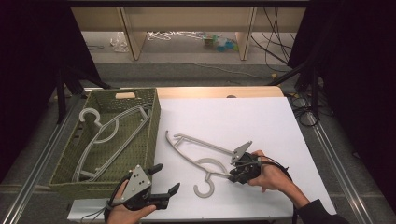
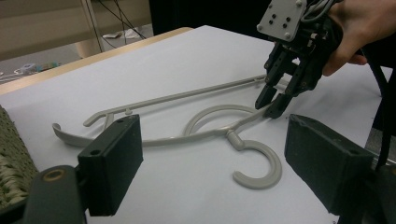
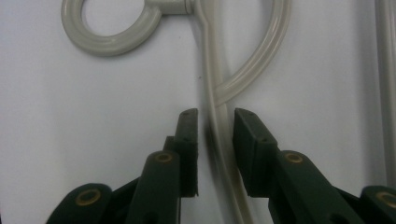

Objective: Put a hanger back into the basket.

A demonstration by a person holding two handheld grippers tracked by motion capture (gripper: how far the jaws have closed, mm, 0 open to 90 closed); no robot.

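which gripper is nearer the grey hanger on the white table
Right. The right gripper has its jaws around the grey hanger's arm; the left gripper sits open off to the side, clear of it.

The desk is seen from above and behind its near edge in the high view. It is viewed low across from the left gripper view, and very closely downward from the right; the hanger is shared.

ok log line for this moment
right gripper: jaws straddle grey plastic hanger arm, small gaps | left gripper: open, idle | woven green basket: holds hangers
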